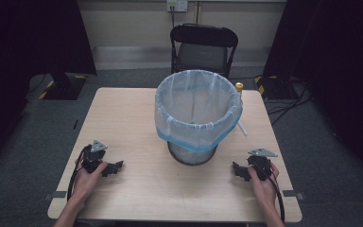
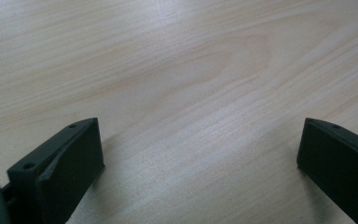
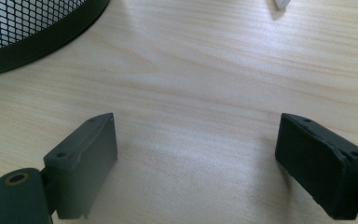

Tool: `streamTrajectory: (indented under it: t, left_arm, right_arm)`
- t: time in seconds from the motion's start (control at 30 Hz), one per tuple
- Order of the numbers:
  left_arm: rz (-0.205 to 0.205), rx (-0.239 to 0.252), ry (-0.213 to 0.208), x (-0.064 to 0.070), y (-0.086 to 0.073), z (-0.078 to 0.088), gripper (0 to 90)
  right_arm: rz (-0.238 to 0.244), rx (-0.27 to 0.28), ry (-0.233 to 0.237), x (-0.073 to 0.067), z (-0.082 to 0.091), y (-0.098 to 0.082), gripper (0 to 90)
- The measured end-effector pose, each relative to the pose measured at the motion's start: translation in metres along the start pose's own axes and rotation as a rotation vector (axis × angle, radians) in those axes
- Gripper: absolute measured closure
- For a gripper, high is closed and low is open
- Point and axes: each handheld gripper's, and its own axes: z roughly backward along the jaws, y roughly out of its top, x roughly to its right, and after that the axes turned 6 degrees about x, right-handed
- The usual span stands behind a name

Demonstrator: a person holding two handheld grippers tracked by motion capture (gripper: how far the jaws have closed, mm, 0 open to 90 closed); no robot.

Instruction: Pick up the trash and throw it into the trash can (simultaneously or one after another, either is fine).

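Observation:
A black mesh waste bin [image 1: 193, 152] stands in the middle of the wooden table [image 1: 123, 113], lined with a translucent white bag [image 1: 196, 104] that has a blue edge folded over the rim. My left gripper [image 1: 117, 167] rests on the table near the front left, held by a hand, its jaws pointing toward the bin. In the left gripper view the left gripper [image 2: 200, 144] stands open over bare wood. My right gripper [image 1: 237, 171] rests at the front right, also open; in the right gripper view the right gripper [image 3: 196, 140] has the bin's base [image 3: 32, 32] at the upper left.
A white stick-like object [image 1: 241, 127] lies on the table right of the bin, and a small yellow knob [image 1: 239, 86] shows behind the rim. A black folding chair [image 1: 203, 45] stands beyond the table's far edge. Cables lie on the floor at the right.

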Motion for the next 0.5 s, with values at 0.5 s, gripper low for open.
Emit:
streamTrajectory:
  t: [0.5]
  left_arm:
    - [0.000,0.000,-0.001,0.0000,-0.0001,0.0001,0.0]
  right_arm:
    - [0.009,0.005,0.010,-0.0007,0.0008,0.0004,16.0]
